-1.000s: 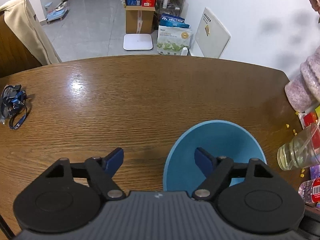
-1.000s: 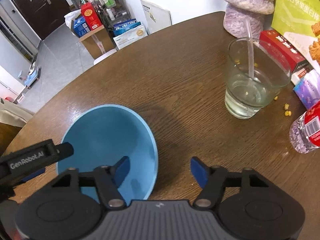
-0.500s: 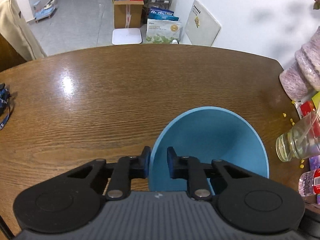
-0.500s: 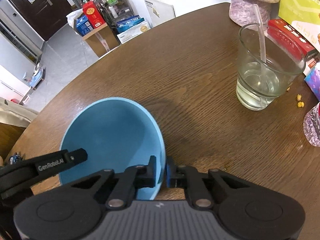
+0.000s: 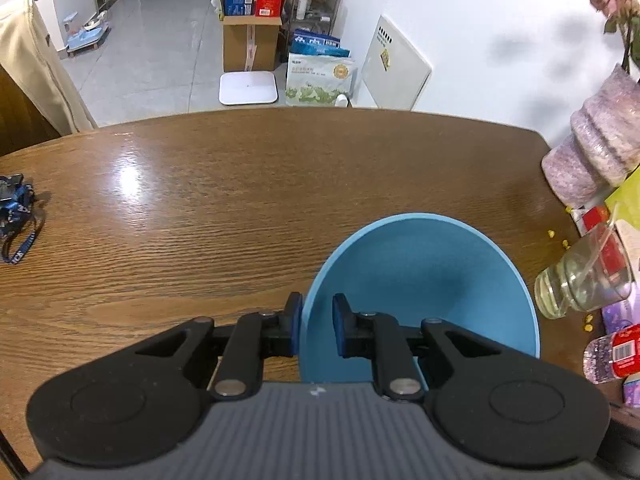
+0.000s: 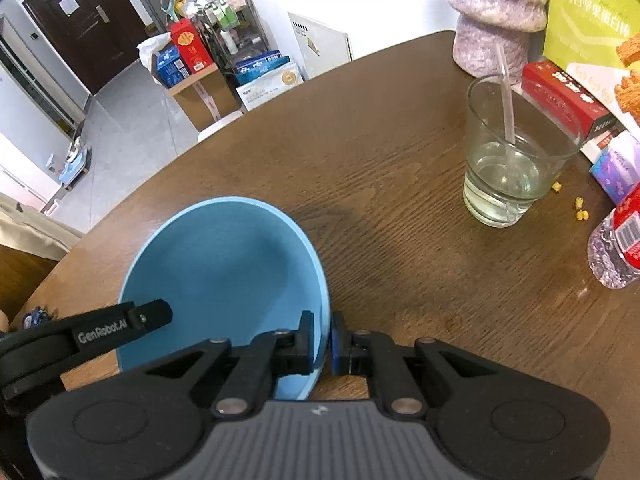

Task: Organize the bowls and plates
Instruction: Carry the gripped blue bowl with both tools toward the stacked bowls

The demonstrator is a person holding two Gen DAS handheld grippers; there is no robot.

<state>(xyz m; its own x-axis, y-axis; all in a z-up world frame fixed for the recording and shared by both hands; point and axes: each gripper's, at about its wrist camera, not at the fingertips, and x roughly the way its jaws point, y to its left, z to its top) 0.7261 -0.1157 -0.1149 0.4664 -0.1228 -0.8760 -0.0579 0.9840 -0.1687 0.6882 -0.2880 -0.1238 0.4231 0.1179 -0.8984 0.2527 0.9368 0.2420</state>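
Observation:
A light blue bowl (image 5: pixel 424 280) sits low over the brown wooden table (image 5: pixel 224 200), seen from both wrist cameras. My left gripper (image 5: pixel 317 322) is shut on the bowl's left rim, one pad outside and one inside. My right gripper (image 6: pixel 322 338) is shut on the bowl (image 6: pixel 224 264) at its right rim, pinching the wall the same way. The left gripper's black body also shows at the lower left of the right wrist view, reaching over the bowl. Whether the bowl's base touches the table is hidden by the grippers.
A glass of water with a straw (image 6: pixel 512 160) stands right of the bowl, with yellow crumbs, a plastic bottle (image 6: pixel 616 252), red and purple boxes and a pinkish vase (image 6: pixel 496 12) behind. A blue lanyard (image 5: pixel 18 216) lies at the table's left edge.
Both grippers went from open astride the bowl's rim to shut on it. Since half a second ago the view has shifted a little and the bowl stays clamped.

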